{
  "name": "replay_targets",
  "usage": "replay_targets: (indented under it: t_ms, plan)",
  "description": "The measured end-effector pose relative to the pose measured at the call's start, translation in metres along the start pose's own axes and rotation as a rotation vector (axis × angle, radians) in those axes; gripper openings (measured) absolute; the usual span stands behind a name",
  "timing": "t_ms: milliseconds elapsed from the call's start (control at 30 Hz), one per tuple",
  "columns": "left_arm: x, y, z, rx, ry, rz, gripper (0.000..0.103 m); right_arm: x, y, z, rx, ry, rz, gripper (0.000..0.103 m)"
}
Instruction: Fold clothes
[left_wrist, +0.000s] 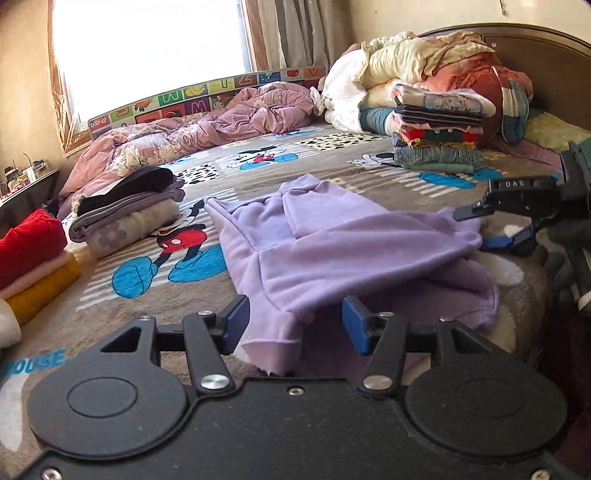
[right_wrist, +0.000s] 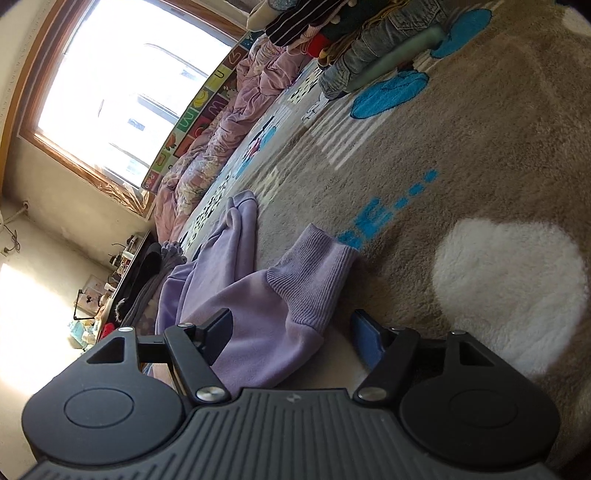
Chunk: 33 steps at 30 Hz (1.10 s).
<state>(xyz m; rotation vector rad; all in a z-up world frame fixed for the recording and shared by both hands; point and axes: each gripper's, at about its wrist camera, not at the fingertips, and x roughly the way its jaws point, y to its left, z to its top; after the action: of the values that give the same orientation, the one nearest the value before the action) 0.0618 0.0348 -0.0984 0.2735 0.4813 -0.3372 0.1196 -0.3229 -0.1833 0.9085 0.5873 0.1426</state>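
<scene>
Hoodie (left_wrist: 332, 251), lilac fleece, half folded on the bed (left_wrist: 177, 295): soft, light, limp, likely to sag. Best pinched at ribbed cuff (right_wrist: 314, 273) or hem. Left tool (left_wrist: 295, 321) spread around the hem, not pinching; right tool (right_wrist: 295, 336) spread about the sleeve.

Left wrist cam sits low at the near edge of the bed (left_wrist: 332, 155), looking level across it toward the window (left_wrist: 147, 48) and headboard. Right wrist cam is rolled hard sideways, skimming close over the blanket. Both catch the purple sweatshirt (left_wrist: 332, 251) (right_wrist: 258, 306), the window and the far clothes stack (left_wrist: 439, 136).
</scene>
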Motion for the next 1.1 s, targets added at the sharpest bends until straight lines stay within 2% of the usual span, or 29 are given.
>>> replay_targets:
  t_ms: [100,133,200,233,267,333,433,567,667,833,933,1000,1100]
  plan:
    - [0.004,-0.002,-0.013,0.060,0.027,0.041,0.059,0.006,0.007,-0.003,-0.038,-0.031,-0.020,0.071]
    - [0.005,-0.002,-0.017,0.080,0.034,0.060,0.059,0.008,0.010,-0.004,-0.057,-0.041,-0.029,0.067]
    - [0.007,-0.002,-0.024,0.107,0.041,0.089,0.059,0.013,0.015,-0.006,-0.094,-0.055,-0.045,0.048]
    - [0.007,-0.002,-0.025,0.114,0.040,0.091,0.059,0.016,0.015,-0.006,-0.104,-0.055,-0.051,0.028]
    - [0.007,-0.002,-0.027,0.124,0.038,0.093,0.059,0.018,0.015,-0.007,-0.110,-0.055,-0.057,0.020]
    - [0.008,-0.005,-0.028,0.150,0.040,0.098,0.058,0.020,0.016,-0.007,-0.121,-0.066,-0.054,0.018]
    - [0.012,-0.009,-0.031,0.186,0.052,0.126,0.049,0.017,0.021,-0.005,-0.156,-0.088,-0.027,0.015]
    - [0.008,-0.019,-0.036,0.224,0.054,0.124,0.048,0.010,0.030,0.000,-0.194,-0.128,0.022,0.015]
    - [0.005,-0.022,-0.037,0.232,0.038,0.125,0.032,0.002,0.035,0.007,-0.207,-0.161,0.057,0.015]
    - [0.007,-0.026,-0.042,0.268,0.039,0.142,0.032,-0.009,0.038,0.013,-0.217,-0.207,0.094,0.014]
    - [0.008,-0.029,-0.044,0.289,0.034,0.151,0.029,-0.012,0.041,0.014,-0.228,-0.221,0.117,0.014]
    - [0.009,-0.030,-0.044,0.299,0.029,0.156,0.019,-0.015,0.044,0.014,-0.246,-0.231,0.133,0.014]
    - [0.010,-0.033,-0.045,0.321,0.022,0.164,0.011,-0.022,0.048,0.016,-0.265,-0.252,0.157,0.014]
